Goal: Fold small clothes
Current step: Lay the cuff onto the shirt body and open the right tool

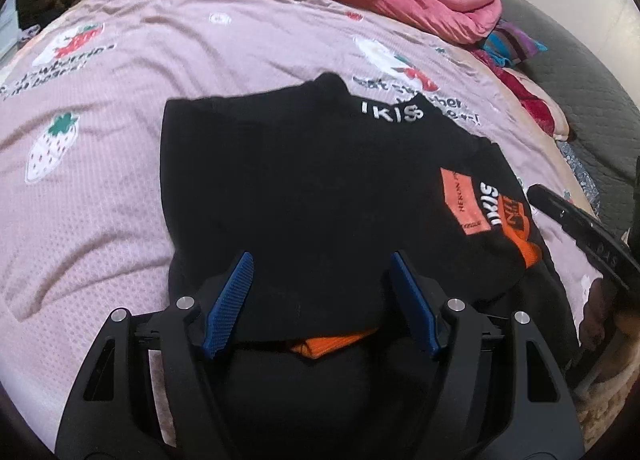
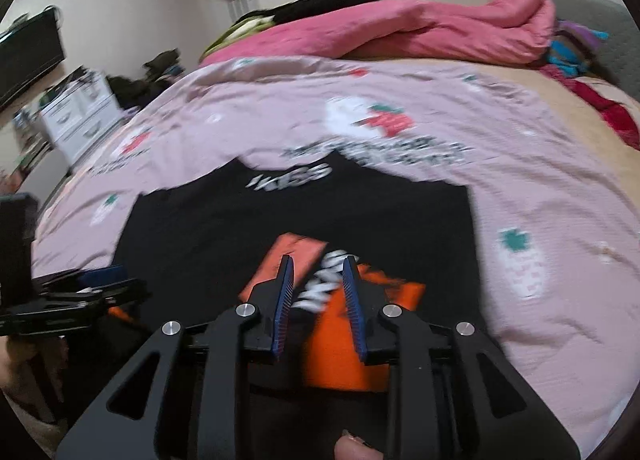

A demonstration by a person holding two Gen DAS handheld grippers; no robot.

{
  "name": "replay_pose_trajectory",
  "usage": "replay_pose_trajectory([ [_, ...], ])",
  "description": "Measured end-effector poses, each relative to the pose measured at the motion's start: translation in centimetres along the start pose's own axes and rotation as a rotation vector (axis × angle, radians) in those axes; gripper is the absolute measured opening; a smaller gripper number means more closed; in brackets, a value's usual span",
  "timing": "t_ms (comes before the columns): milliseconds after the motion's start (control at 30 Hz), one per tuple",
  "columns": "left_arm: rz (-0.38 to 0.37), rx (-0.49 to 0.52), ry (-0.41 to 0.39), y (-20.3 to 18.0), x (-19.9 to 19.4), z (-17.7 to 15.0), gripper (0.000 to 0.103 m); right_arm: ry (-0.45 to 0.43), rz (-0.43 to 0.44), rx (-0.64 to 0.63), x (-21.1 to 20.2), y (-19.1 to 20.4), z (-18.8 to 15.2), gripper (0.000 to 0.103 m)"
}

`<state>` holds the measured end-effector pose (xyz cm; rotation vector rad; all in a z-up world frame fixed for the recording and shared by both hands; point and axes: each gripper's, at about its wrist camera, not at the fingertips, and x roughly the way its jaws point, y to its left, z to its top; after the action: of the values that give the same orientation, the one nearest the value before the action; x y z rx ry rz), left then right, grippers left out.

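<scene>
A small black top with white lettering at the collar and an orange patch lies flat on the bed. My left gripper hovers over its near hem, open, its blue pads wide apart with black cloth and an orange lining between and below them. In the right wrist view the same top lies blurred. My right gripper stands over the orange print, jaws a little apart, nothing pinched. The left gripper shows at the left edge, and the right gripper's finger reaches in from the right.
The pink strawberry-print bedspread covers the bed. A bunched pink quilt and colourful clothes lie at the far side. A white drawer unit and a dark screen stand left of the bed. A person's fingertip shows below.
</scene>
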<state>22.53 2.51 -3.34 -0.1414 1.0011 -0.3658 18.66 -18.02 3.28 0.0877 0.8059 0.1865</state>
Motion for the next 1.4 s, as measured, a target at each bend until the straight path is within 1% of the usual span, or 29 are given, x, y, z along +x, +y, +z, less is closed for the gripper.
replay_pose_trajectory([
  [33,0.001,0.001,0.000,0.0,0.0,-0.1,0.063,0.019,0.027,-0.006,0.4,0.7,-0.1,0.028],
  [67,0.003,0.006,0.002,0.0,0.1,-0.2,0.063,0.034,0.043,-0.013,0.7,1.2,-0.3,0.034],
  [133,0.003,0.008,0.005,0.0,0.1,-0.1,0.063,0.073,0.050,-0.043,1.5,2.3,-0.8,0.040],
  [200,-0.001,0.004,0.006,0.1,0.2,-0.1,0.063,0.124,-0.004,-0.061,2.7,2.5,-1.4,0.040],
  [267,-0.006,-0.003,0.008,0.2,0.1,-0.1,0.063,0.173,-0.039,-0.053,3.8,1.9,-1.9,0.040],
  [333,-0.011,-0.006,0.009,0.3,0.1,-0.1,0.063,0.187,-0.036,-0.031,4.1,1.2,-2.2,0.041],
  [433,-0.016,-0.012,0.007,0.4,-0.1,0.0,0.063,0.178,-0.003,-0.002,3.5,0.8,-2.1,0.048],
  [533,-0.022,-0.016,0.006,0.5,-0.2,0.0,0.063,0.159,0.013,0.015,2.8,0.6,-2.1,0.050],
  [633,-0.026,-0.020,-0.005,0.6,-1.0,-0.1,0.063,0.150,0.035,0.024,2.0,0.4,-2.1,0.057],
  [800,-0.028,-0.018,-0.011,0.4,-1.6,-0.1,0.067,0.126,0.060,0.043,1.0,0.2,-1.8,0.067],
  [867,-0.029,-0.018,-0.013,0.2,-1.7,0.0,0.069,0.110,0.073,0.046,0.6,0.1,-1.6,0.077],
  [1000,-0.026,-0.019,-0.030,0.2,-2.3,0.1,0.072,0.083,0.081,0.053,-0.1,0.1,-1.3,0.083],
  [1067,-0.025,-0.020,-0.037,0.1,-2.5,0.2,0.074,0.076,0.086,0.056,-0.3,0.1,-1.2,0.090],
  [1133,-0.022,-0.023,-0.042,0.1,-2.7,0.3,0.076,0.064,0.087,0.055,-0.5,0.1,-1.1,0.093],
  [1167,-0.024,-0.027,-0.047,0.1,-2.8,0.4,0.079,0.060,0.083,0.055,-0.6,0.1,-1.1,0.094],
  [1233,-0.022,-0.028,-0.056,0.0,-3.1,0.6,0.083,0.054,0.086,0.056,-0.8,0.1,-1.0,0.094],
  [1300,-0.016,-0.022,-0.068,-0.1,-3.6,0.6,0.089,0.044,0.090,0.054,-1.1,0.2,-0.9,0.096],
  [1400,0.007,-0.023,-0.085,0.0,-4.3,0.7,0.094,0.025,0.084,0.058,-1.5,0.2,-0.8,0.097],
])
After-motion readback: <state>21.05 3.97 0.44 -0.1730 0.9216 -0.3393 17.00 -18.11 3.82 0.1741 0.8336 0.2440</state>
